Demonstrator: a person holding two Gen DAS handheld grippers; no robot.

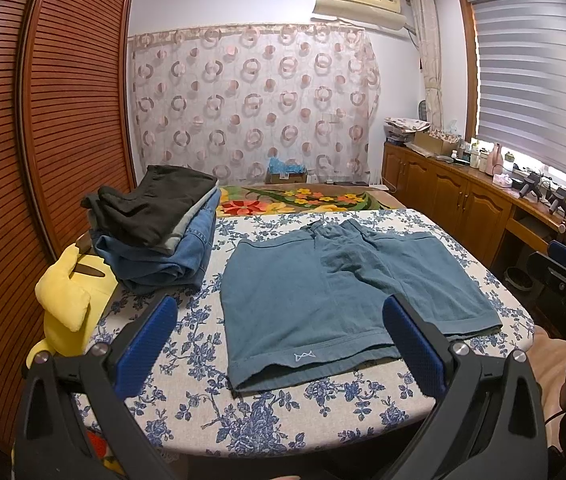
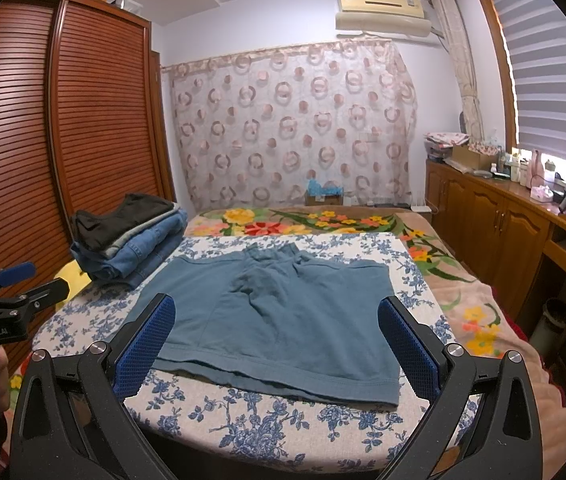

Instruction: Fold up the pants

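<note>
Both claws wide and empty — left gripper poised over the near hem on its own side, right gripper likewise over the other leg opening, neither touching cloth. Looks like the start of the first fold, so best to come down on the hem corners, pinch both layers together rather than the top one alone, and lift only enough to clear the surface. Worth keeping the two grips level so the fold line runs straight, and carrying the cloth in one smooth sweep to avoid dragging the floral cover along. Blue-green shorts spread flat in the middle of that covered surface, waistband on the far side, legs toward the claws, one leg lying over the other near the crotch with a few soft wrinkles — a small white logo at the near hem. Soft, limp knit by the look of it, likely to sag between grips. Stack of folded clothes just beside, at the left.
</note>
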